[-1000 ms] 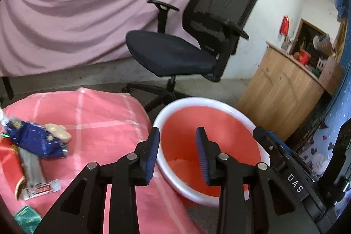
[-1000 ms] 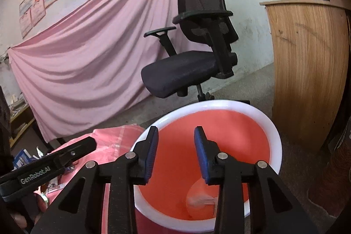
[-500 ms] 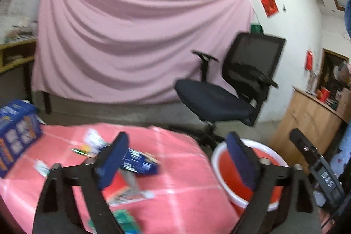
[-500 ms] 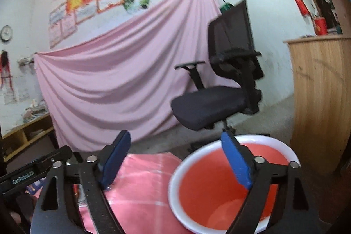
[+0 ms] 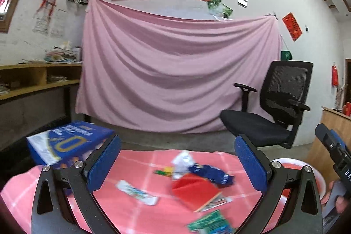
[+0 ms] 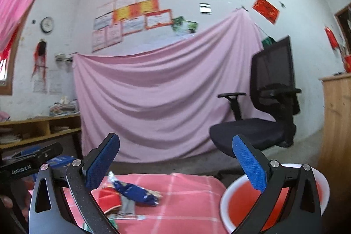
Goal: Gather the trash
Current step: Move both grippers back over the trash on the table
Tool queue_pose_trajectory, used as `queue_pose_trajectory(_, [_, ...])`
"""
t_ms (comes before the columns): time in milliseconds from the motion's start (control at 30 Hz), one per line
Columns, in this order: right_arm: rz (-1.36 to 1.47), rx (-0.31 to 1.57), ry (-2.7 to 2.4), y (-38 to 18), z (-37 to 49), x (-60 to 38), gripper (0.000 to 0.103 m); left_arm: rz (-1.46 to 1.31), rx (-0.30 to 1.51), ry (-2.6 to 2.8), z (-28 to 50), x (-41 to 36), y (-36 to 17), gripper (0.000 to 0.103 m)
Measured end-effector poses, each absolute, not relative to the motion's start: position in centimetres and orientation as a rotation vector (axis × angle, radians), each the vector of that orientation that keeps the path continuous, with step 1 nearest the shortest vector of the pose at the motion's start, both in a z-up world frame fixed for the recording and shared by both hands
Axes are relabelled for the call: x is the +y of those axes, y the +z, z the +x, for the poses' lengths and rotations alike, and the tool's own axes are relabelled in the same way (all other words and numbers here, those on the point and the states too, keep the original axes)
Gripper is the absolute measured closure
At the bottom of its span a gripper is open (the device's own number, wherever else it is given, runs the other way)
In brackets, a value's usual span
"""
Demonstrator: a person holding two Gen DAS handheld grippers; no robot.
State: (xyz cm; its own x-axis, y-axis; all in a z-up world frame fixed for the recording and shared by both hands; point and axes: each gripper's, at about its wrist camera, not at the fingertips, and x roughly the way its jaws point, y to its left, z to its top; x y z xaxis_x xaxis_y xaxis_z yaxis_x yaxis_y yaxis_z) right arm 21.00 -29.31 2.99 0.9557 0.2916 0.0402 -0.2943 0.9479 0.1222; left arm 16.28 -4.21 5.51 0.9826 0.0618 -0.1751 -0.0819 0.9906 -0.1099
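Note:
Trash lies on a pink checked cloth point(image 5: 136, 212): a red packet point(image 5: 195, 190), a dark blue wrapper point(image 5: 211, 173), crumpled white paper point(image 5: 182, 160), a white sachet point(image 5: 137, 192) and a green packet point(image 5: 210, 224). The blue wrapper also shows in the right wrist view point(image 6: 136, 190). A red basin with a white rim point(image 6: 274, 201) stands at the cloth's right edge. My left gripper point(image 5: 178, 166) is wide open and empty above the trash. My right gripper point(image 6: 175, 165) is wide open and empty, raised between the cloth and the basin.
A blue box point(image 5: 68, 142) stands at the cloth's back left. A black office chair point(image 5: 269, 109) stands behind the basin. A wooden counter point(image 6: 335, 124) is at the right. A pink sheet point(image 5: 175, 71) hangs on the back wall, with wooden shelves point(image 5: 33, 80) at left.
Both grippers have opened wide and lifted up and back from over the basin. The left view has swung left from the basin to the trash on the cloth.

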Motion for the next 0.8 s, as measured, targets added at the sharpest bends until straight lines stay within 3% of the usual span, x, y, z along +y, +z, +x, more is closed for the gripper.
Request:
queue_pose_trajectory(300, [0.016,0.056,0.376,1.5,22.0,-24.6,0.000,-0.050,0.203,0.142,14.8,-0.5,3.0,0.002])
queue_pose_trajectory(600, [-0.075,0.293,0.417,-0.9,25.5,-21.3,0.000,-0.039,0.413,0.141,18.0,1.5,0.0,0.002])
queue_pose_trajectory(800, [-0.075,0.431,0.423,-2.4,27.7,-20.9,0.015,-0.059,0.575,0.094,20.9,2.1,-1.3,0.002])
